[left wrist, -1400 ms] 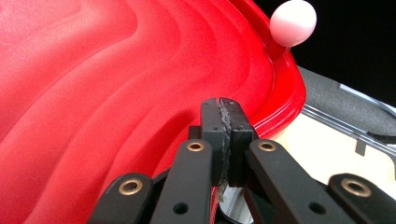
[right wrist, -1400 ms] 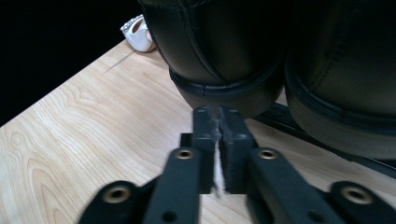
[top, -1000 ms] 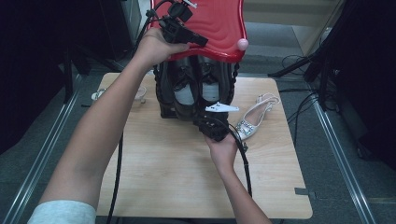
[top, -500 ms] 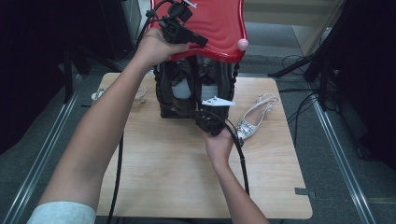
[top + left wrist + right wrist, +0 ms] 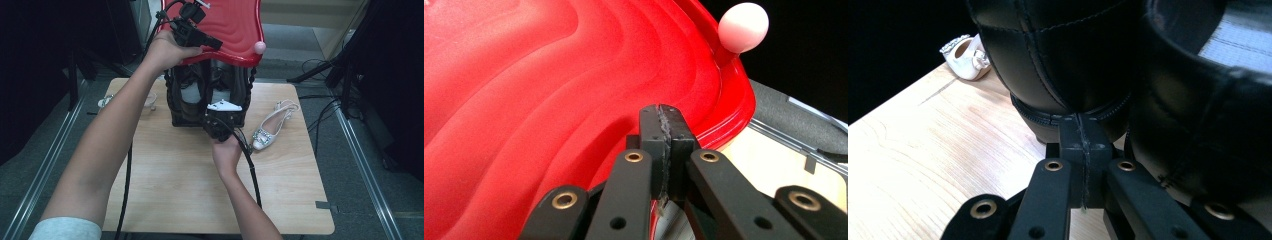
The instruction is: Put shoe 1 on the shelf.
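A glossy red rippled lid (image 5: 235, 27) with a pink knob (image 5: 259, 47) is raised above a black, beaded-frame case (image 5: 175, 100) at the table's far side. My left gripper (image 5: 216, 45) lies against the lid's near edge; in the left gripper view its jaws (image 5: 664, 120) are pressed together in front of the red lid (image 5: 524, 100), and whether the rim is pinched I cannot tell. My right gripper (image 5: 222, 112) is at the case's front opening. In the right gripper view it (image 5: 1081, 132) is shut, tips touching the zipped lower seam of a black quilted leather piece (image 5: 1048, 55).
A pale jewelled heeled shoe (image 5: 272, 127) lies right of the case on the wooden table (image 5: 175, 190). A second pale shoe (image 5: 106, 101) and a clear cup (image 5: 148, 102) lie at the left. Cables trail from both grippers; dark floor and metal rails flank the table.
My right gripper has moved left and away from me, up to the front of the black case. The left hand and the red lid have stayed in place.
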{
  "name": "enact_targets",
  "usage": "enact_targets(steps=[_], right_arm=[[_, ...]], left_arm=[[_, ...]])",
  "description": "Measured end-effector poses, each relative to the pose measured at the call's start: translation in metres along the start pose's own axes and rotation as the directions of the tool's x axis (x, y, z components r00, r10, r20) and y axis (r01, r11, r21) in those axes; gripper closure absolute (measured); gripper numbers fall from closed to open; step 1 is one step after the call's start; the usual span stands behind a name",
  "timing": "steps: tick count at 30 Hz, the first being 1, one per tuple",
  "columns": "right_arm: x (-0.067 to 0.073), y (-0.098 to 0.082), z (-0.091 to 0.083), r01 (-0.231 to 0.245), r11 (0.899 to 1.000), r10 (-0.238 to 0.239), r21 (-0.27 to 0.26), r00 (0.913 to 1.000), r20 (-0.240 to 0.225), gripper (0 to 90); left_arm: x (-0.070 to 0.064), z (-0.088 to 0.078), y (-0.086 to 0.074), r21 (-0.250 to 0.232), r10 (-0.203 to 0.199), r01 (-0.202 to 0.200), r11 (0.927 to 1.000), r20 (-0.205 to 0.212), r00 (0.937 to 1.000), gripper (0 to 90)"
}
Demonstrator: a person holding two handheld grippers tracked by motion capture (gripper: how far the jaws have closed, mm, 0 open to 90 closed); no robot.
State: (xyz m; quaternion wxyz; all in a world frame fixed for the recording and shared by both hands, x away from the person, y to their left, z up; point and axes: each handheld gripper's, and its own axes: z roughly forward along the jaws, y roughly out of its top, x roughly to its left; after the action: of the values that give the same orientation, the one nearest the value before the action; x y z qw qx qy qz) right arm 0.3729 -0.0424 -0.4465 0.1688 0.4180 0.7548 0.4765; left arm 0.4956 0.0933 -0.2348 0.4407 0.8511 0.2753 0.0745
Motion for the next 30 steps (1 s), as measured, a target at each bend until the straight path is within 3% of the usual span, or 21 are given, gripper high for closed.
enact_targets(steps=[10, 30], right_arm=[[0.011, 0.01, 0.016, 0.021, 1.0, -0.021, -0.004, 0.9997, 0.01, 90.0], [-0.007, 0.034, 0.028, -0.005, 1.0, 0.004, 0.02, 0.999, 0.044, 90.0]], left_arm=[[-0.001, 0.0, 0.0, 0.0, 0.003, -0.003, 1.0, -0.004, 1.0, 90.0], [-0.001, -0.001, -0.001, -0.004, -0.001, 0.001, 1.0, -0.001, 1.0, 90.0]])
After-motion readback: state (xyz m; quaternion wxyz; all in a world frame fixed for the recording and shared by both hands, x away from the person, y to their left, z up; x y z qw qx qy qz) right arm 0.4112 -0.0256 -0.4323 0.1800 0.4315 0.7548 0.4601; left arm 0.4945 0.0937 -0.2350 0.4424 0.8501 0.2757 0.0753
